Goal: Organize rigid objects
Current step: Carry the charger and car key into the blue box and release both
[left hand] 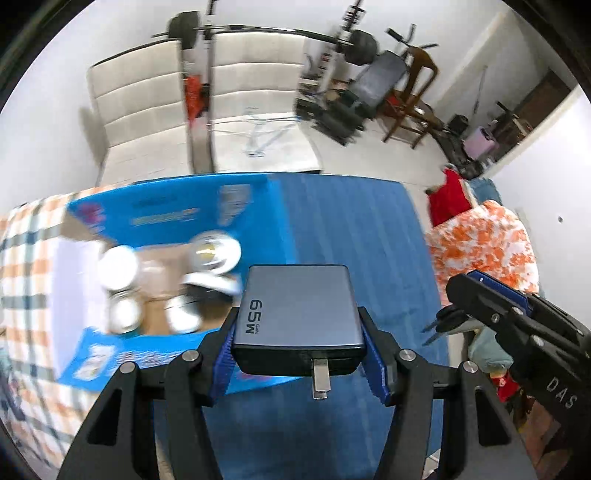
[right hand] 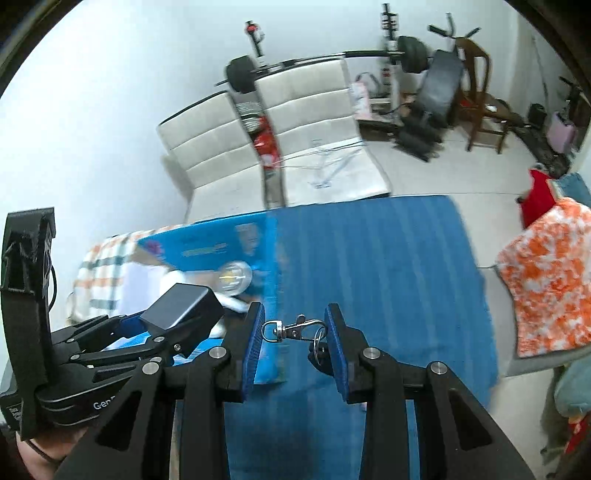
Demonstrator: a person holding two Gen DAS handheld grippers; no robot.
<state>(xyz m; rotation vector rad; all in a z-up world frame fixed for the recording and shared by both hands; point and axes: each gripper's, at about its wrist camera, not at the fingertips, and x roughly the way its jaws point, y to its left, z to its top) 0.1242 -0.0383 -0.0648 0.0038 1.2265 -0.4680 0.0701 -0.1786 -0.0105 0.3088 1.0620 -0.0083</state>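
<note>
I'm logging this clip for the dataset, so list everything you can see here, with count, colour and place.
Charger: one, grey, marked 65W, clamped in the left gripper above the box edge.
Key clip: one, metal swivel snap with a ring, between the right gripper's pads.
Cardboard box: one, blue, open, on the table's left.
Bulbs: several, white, inside the box; blurred, exact number unclear.
Blue cloth: one, covering the table.
Checked cloth: one, orange and white, left of the box.
Sofa: one, white, behind the table.
Barbell: one, black, behind the sofa.
Wooden chair: one, brown, far right.
Left gripper: black, blue pads.
Right gripper: black, blue pads.
</note>
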